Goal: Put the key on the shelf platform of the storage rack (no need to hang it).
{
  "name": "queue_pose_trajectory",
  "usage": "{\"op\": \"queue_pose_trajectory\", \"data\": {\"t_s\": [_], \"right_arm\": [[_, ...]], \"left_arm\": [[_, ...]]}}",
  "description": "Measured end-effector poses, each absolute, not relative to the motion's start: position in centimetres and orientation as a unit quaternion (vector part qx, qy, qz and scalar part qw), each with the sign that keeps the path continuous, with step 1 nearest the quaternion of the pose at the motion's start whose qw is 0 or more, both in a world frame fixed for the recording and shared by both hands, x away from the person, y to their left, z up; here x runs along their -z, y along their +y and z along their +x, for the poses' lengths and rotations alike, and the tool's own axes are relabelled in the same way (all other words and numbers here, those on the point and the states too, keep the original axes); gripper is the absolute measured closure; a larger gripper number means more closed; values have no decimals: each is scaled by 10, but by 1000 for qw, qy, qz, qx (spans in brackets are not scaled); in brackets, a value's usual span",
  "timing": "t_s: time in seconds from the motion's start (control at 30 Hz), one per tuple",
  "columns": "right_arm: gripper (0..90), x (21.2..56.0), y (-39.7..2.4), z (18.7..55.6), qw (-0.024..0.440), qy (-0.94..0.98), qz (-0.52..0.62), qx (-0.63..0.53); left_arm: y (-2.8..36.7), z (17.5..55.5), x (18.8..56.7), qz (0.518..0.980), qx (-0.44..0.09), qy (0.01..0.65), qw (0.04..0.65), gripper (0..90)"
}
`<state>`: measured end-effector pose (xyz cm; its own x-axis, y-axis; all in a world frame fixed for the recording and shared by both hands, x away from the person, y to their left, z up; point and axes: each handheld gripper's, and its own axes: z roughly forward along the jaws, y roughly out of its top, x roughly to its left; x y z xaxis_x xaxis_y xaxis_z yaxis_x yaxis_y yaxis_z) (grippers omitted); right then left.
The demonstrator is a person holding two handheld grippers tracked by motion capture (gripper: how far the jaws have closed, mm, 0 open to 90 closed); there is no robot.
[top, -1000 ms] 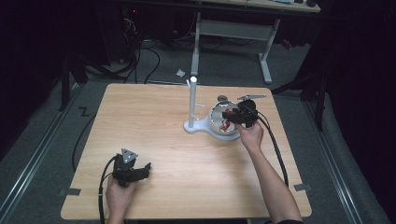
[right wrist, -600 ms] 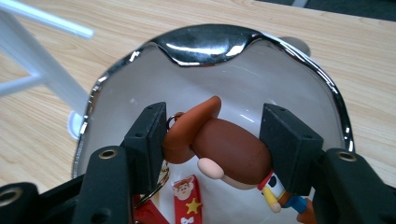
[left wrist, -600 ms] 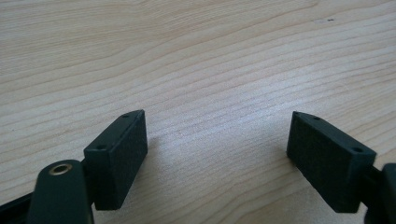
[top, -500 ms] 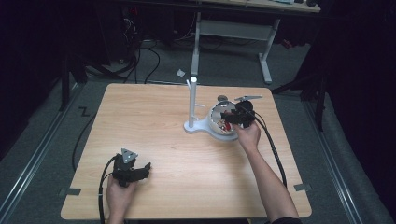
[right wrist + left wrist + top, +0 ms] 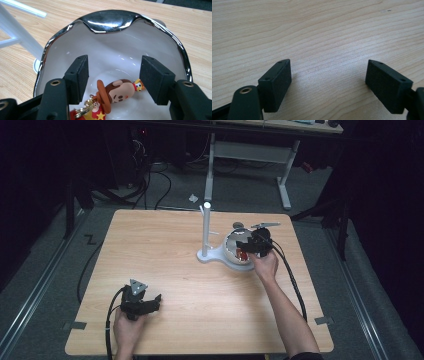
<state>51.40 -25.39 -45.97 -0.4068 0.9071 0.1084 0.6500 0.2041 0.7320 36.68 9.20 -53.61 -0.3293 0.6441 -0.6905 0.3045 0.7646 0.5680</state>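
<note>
Brown-hatted keychain figure, between parted jaws

Dim lab: wooden table, floor cables, desk frame.

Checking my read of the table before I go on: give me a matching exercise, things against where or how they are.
Things:
1. keychain figure
2. bowl
3. left gripper
4. white stand

States:
A. open over bare tabletop
B. upright, beside the bowl
C. lying inside the bowl, between open jaws
D. white inside, silver rim

Pairs: 1-C, 2-D, 3-A, 4-B
</note>
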Motion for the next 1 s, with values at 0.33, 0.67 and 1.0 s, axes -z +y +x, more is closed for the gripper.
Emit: {"op": "queue_pose_trajectory", "data": {"t_s": [0.33,0.67,1.0], "right_arm": [[419,450,-259,508,186,751,507,-380],[464,437,-275,493,192,739,513,-392],[466,426,-280,480,197,750,498,-389]], "left_arm": [[92,367,535,292,-167,801,496,214],[92,367,535,292,-167,801,496,214],[92,367,535,291,-167,801,495,214]]}}
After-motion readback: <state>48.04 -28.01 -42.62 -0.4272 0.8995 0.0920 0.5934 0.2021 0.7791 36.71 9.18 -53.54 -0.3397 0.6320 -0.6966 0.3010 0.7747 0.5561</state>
